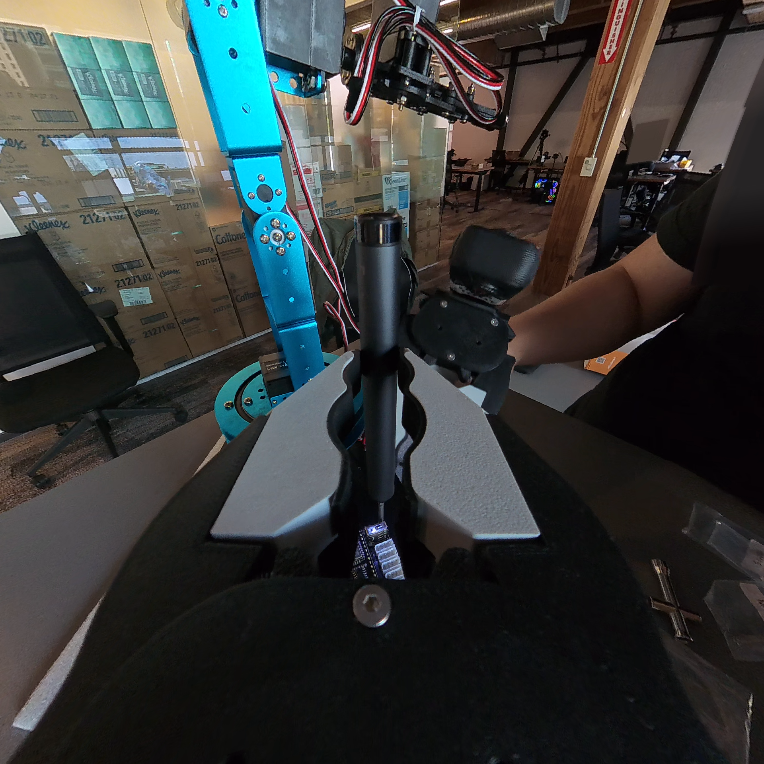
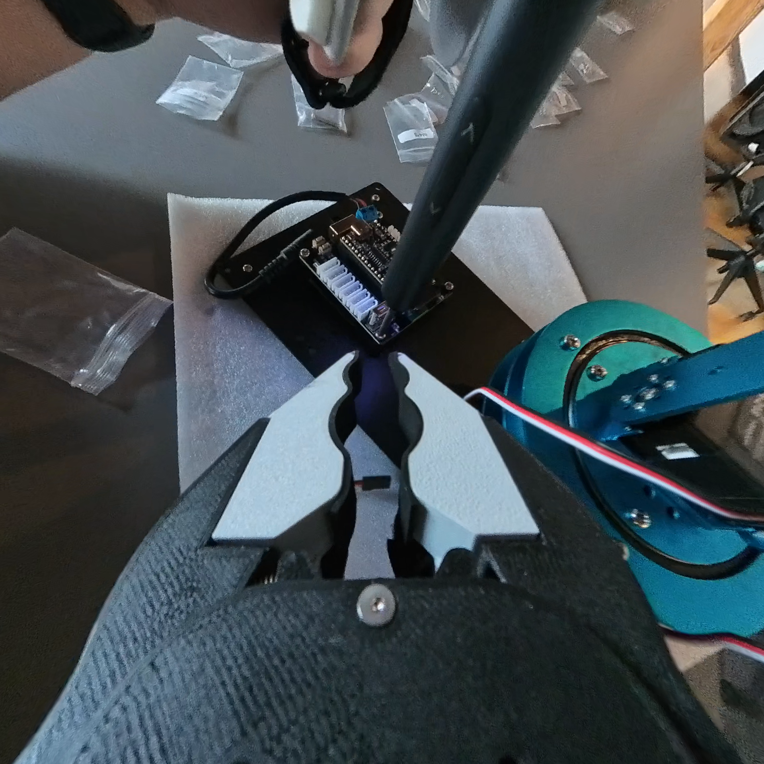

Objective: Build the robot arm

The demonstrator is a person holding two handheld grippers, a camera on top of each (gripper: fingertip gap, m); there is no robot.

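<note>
your left fingers [image 1: 378,372] are pinched around a dark grey electric screwdriver [image 1: 378,330], holding it upright by its barrel. its lit tip meets the near corner of a small circuit board [image 2: 364,281] with white connectors. the board sits on a black plate [image 2: 475,297], which lies on a white foam sheet [image 2: 215,351] on the grey counter [image 2: 103,165].

your right fingers [image 2: 374,364] are nearly closed with a narrow gap and nothing between them, hovering just short of that same board corner, beside the screwdriver tip.

a blue robot arm [image 1: 248,136] rises from its round base [image 2: 537,372] right of the board, red, white and black wires trailing along it. clear plastic bags [image 2: 198,89] lie scattered on the counter beyond, and a larger bag [image 2: 70,306] lies to the left.
</note>
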